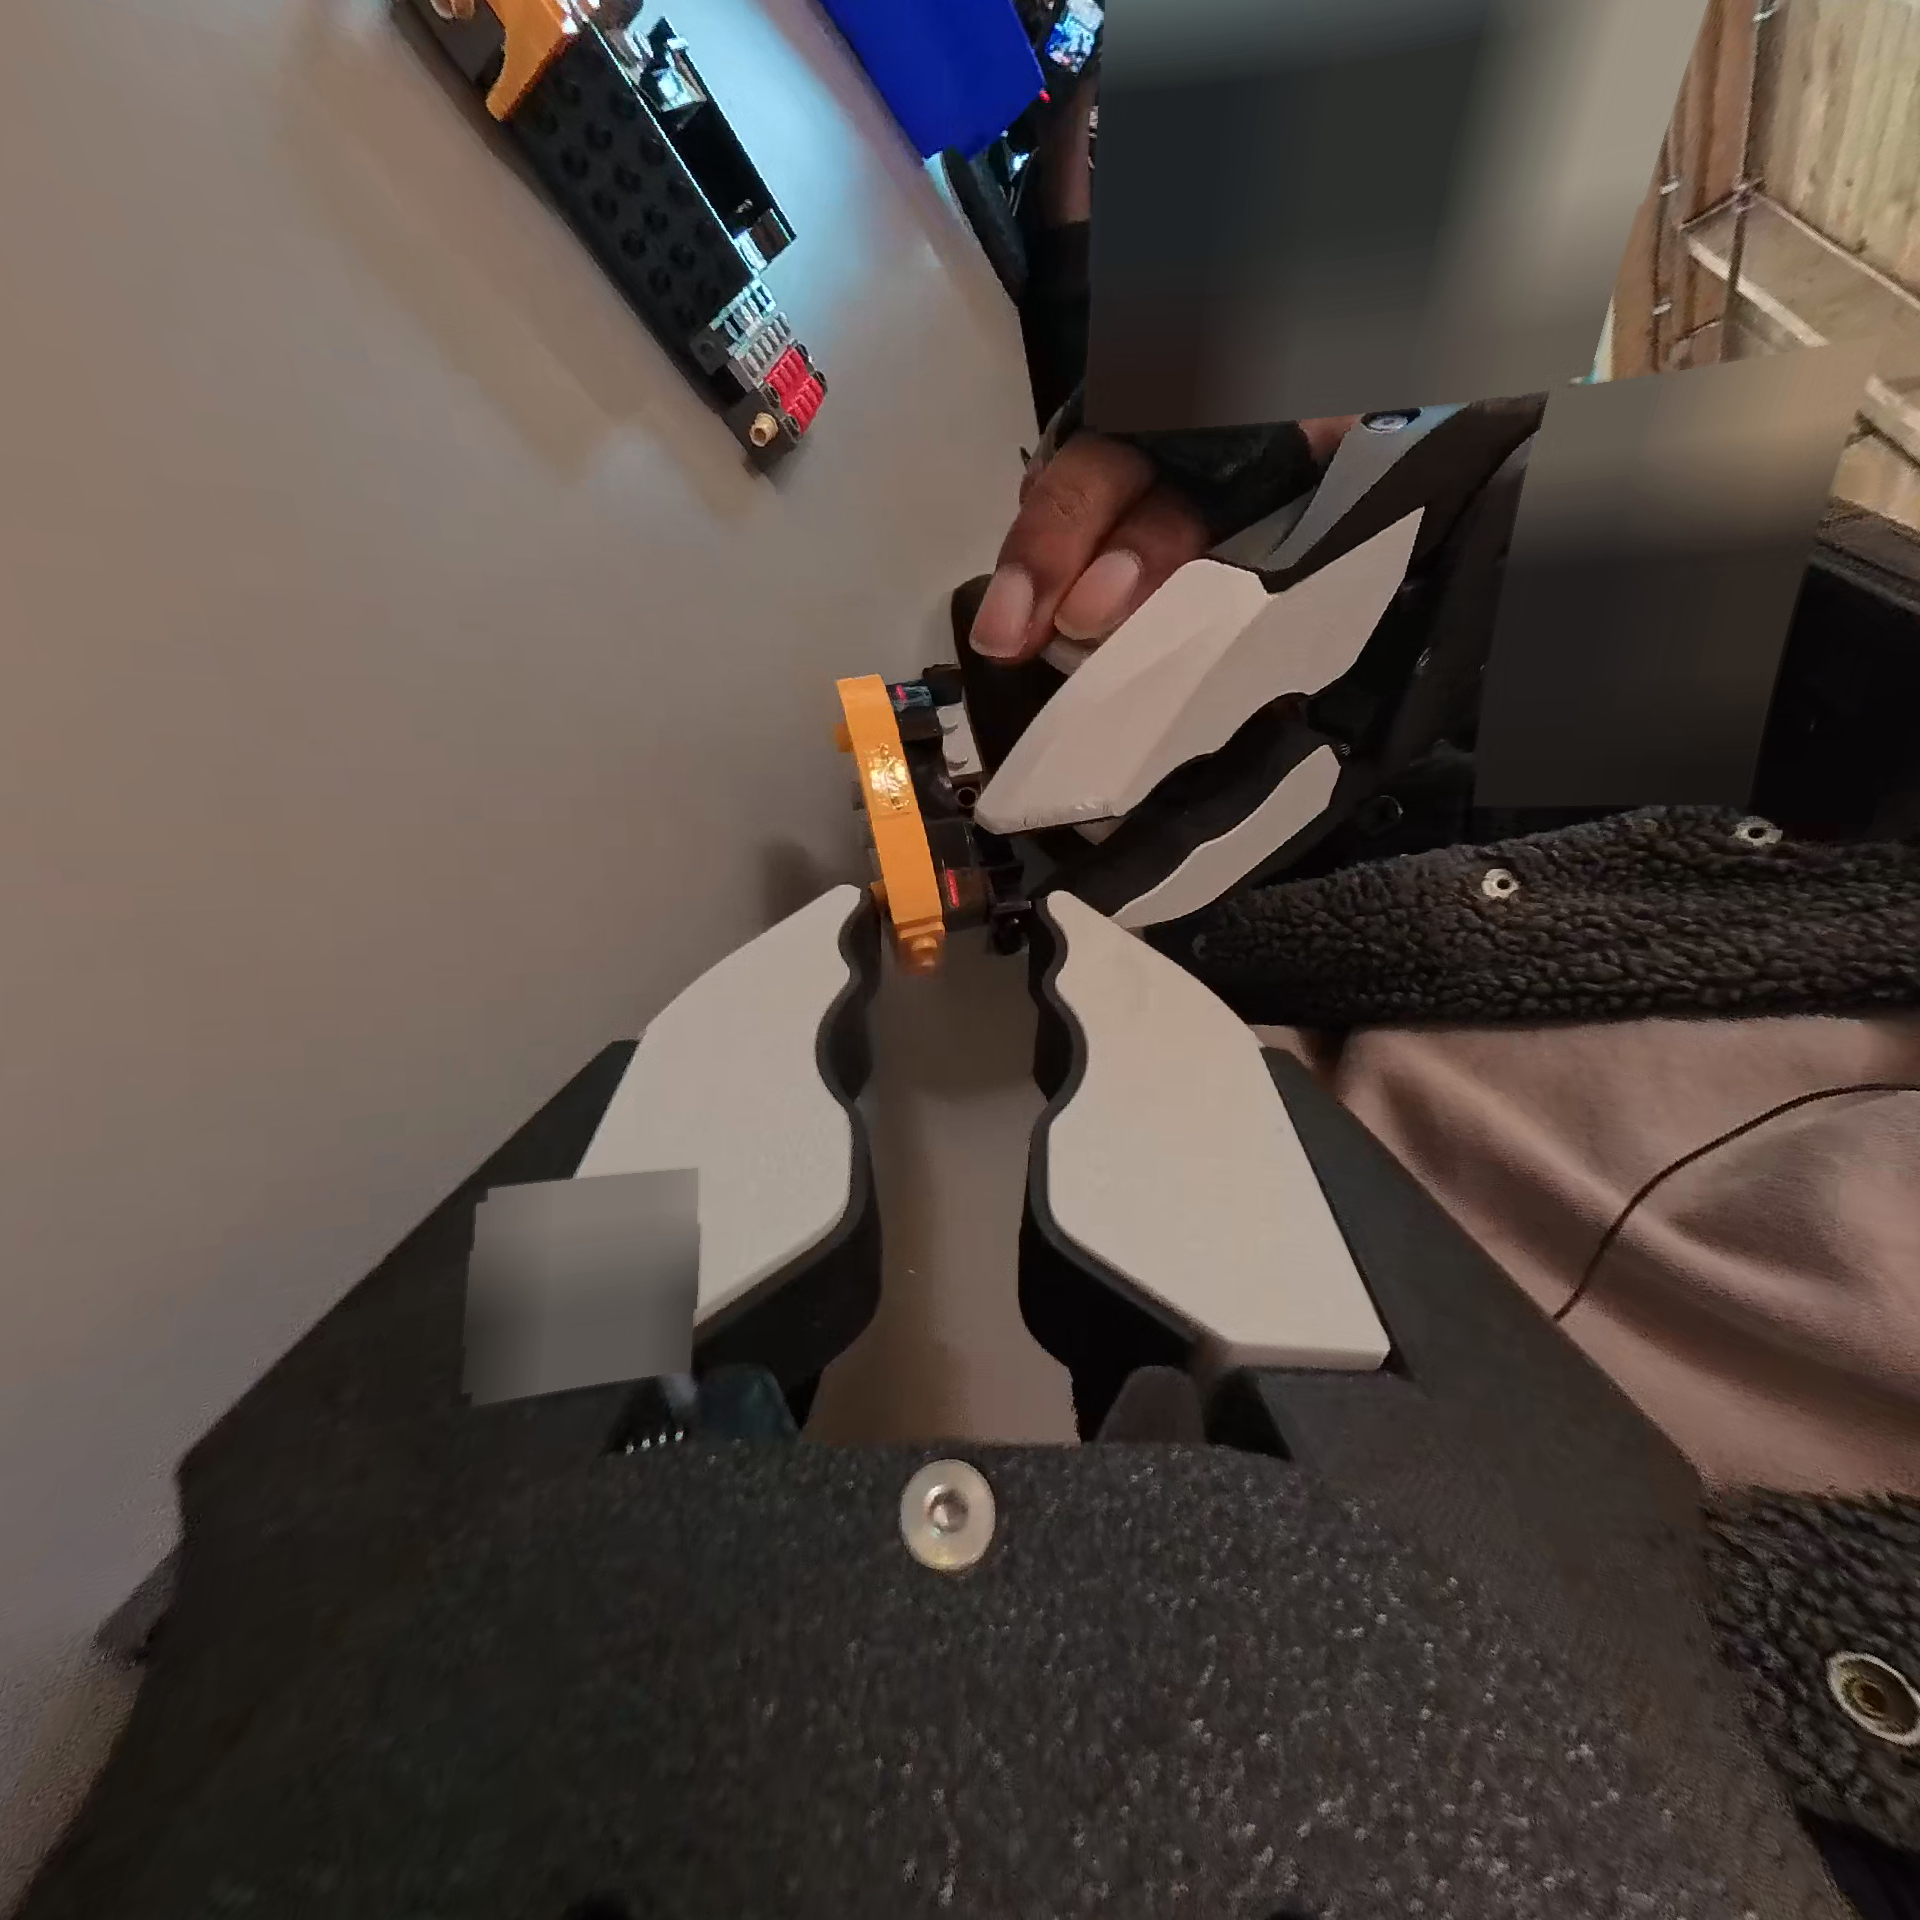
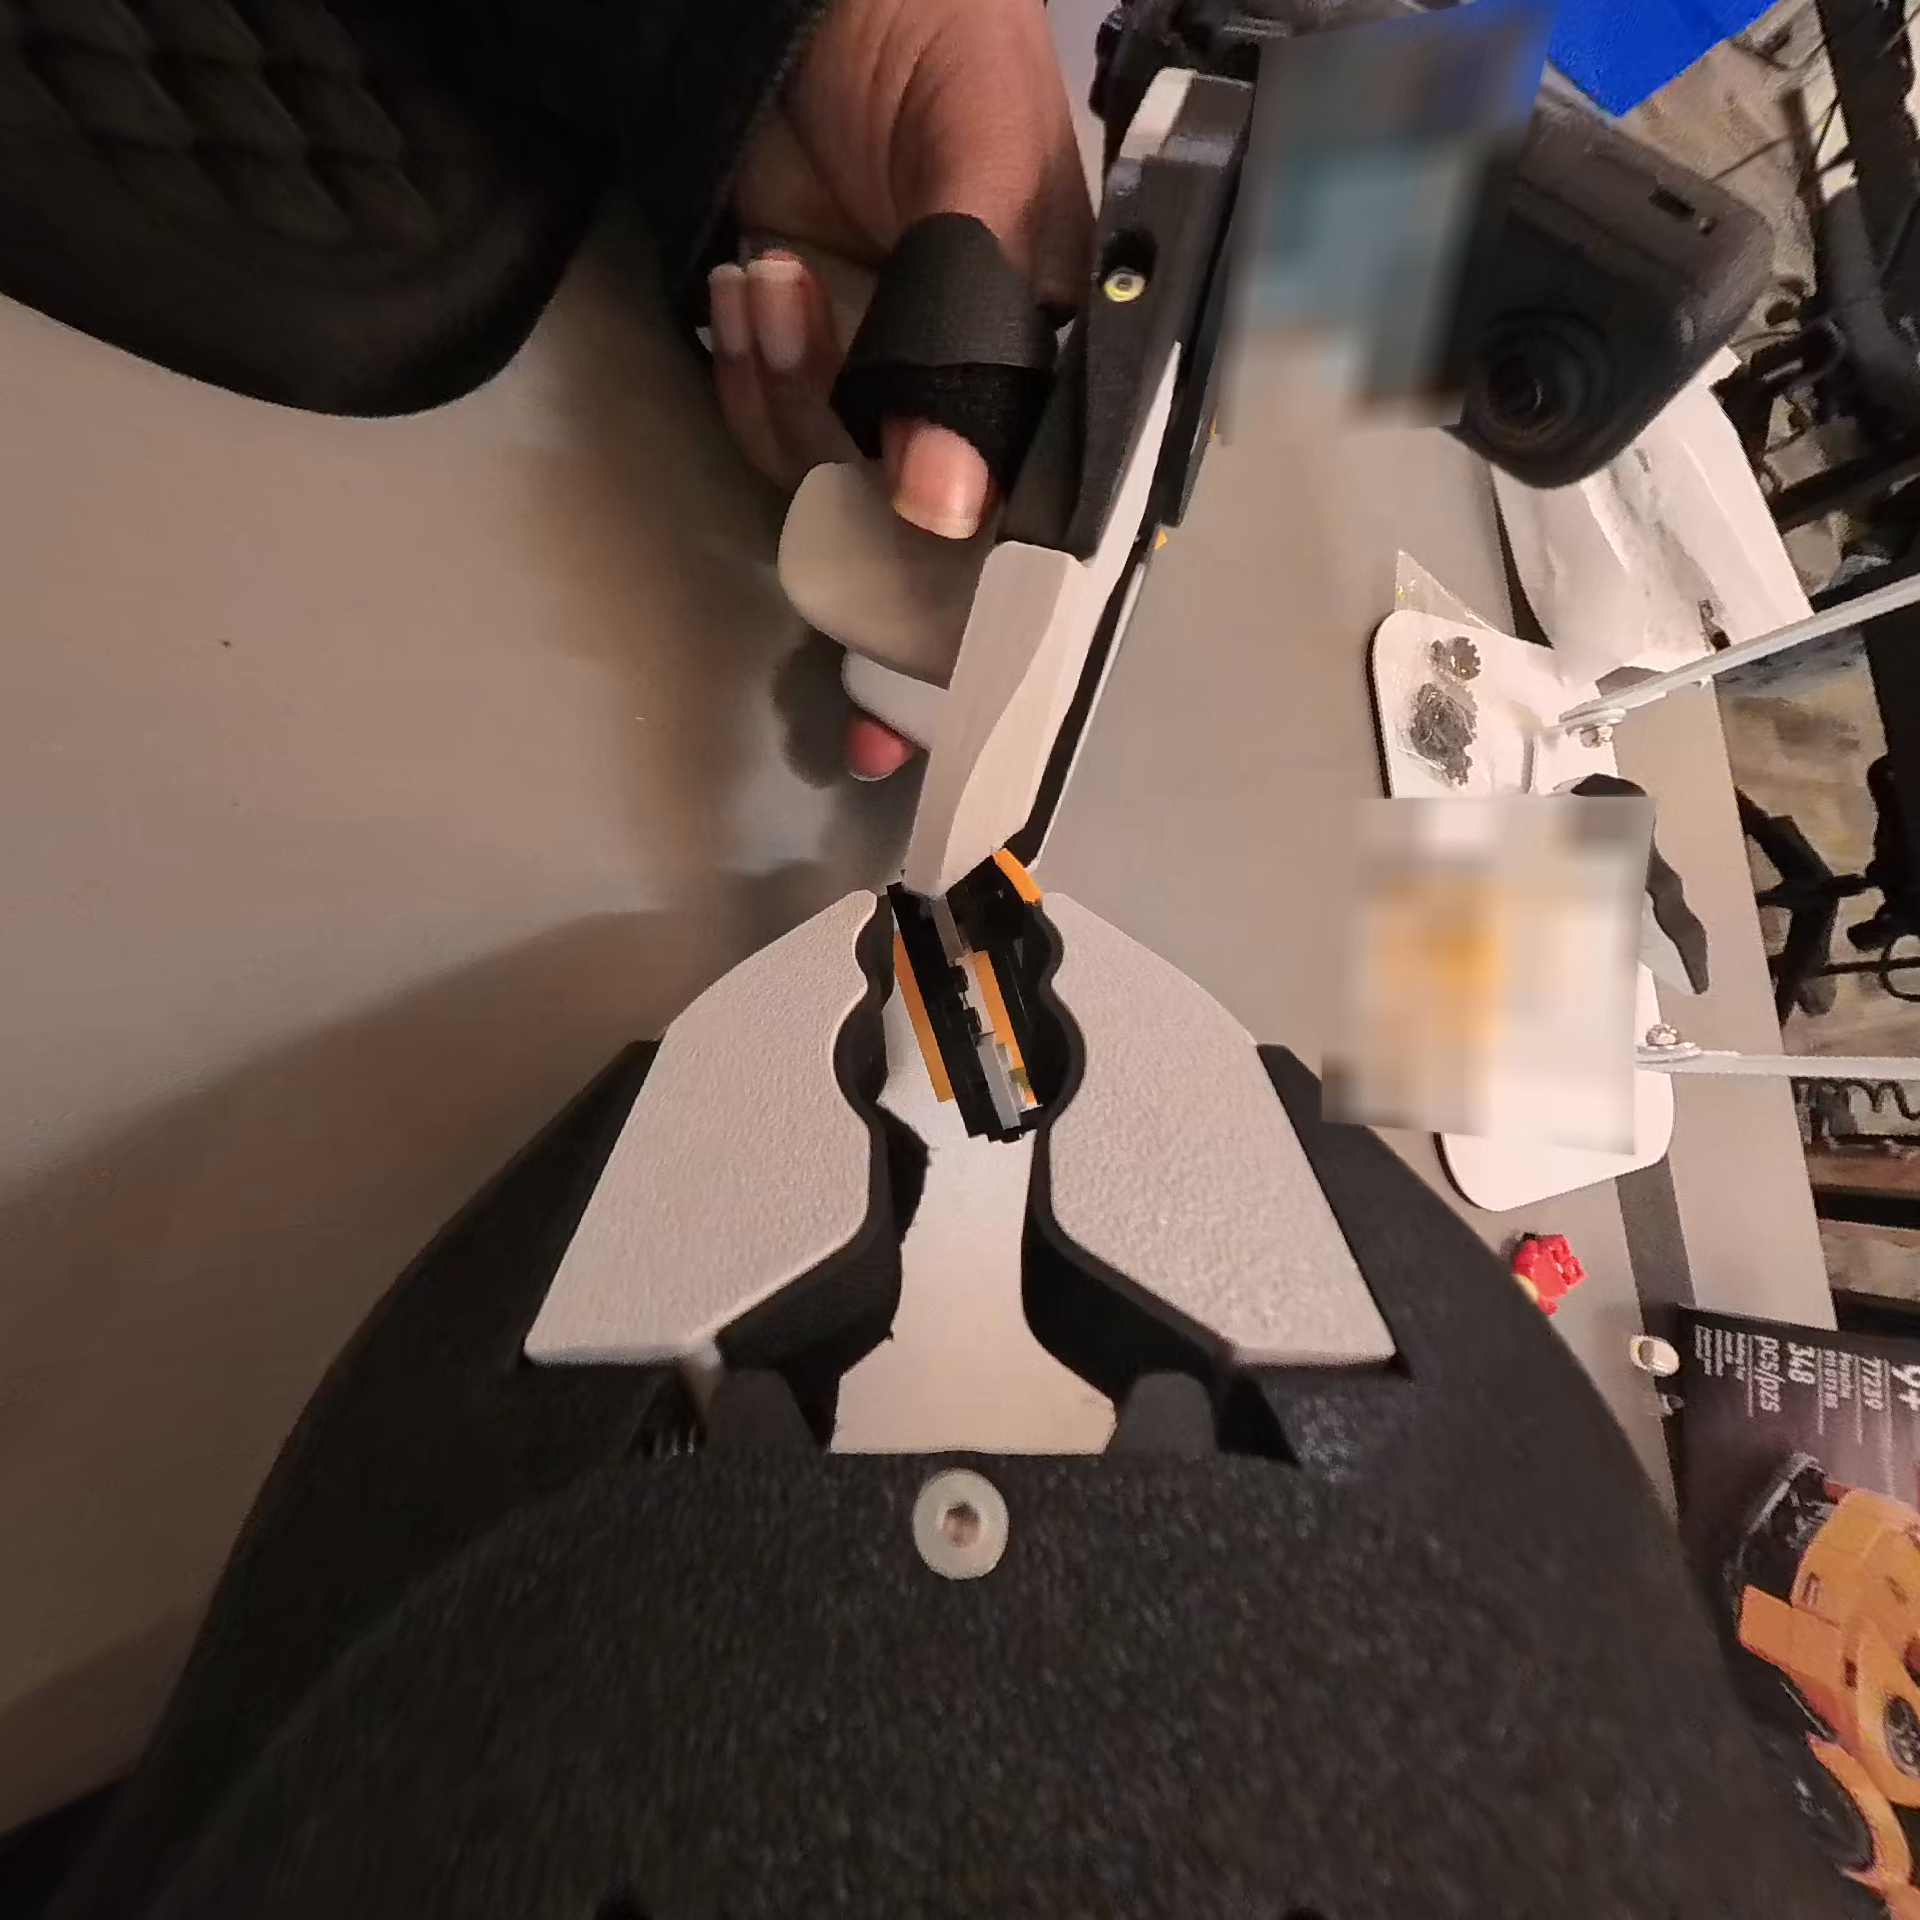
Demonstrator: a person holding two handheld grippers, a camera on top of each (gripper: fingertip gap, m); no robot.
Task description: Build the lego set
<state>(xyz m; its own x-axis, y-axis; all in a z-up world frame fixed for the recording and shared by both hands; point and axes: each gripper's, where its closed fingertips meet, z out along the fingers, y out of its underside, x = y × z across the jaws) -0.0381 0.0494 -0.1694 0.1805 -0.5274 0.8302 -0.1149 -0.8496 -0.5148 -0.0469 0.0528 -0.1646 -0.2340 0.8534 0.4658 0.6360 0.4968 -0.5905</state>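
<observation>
Above the grey table (image 1: 364, 831), right gripper (image 2: 961, 930) fingers clamp small orange-and-black lego sub-assembly (image 2: 971, 1023) steady, so left gripper (image 1: 951, 920), fingers narrow, w/ tips at its orange arch, can prob. adjust it.

My right gripper (image 2: 961, 997) has the small orange-and-black lego sub-assembly (image 2: 966, 1023) between its fingers, w/ my left gripper's (image 1: 951, 914) tips meeting that piece at its far end. In left view the long black lego chassis (image 1: 634, 197) lies on the grey table (image 1: 312, 727), well behind and left. In right view, small red lego brick (image 2: 1546, 1270) sits right of me, printed instruction booklet (image 2: 1808, 1558) nearer, white board w/ small dark parts (image 2: 1455, 686) farther back.
</observation>
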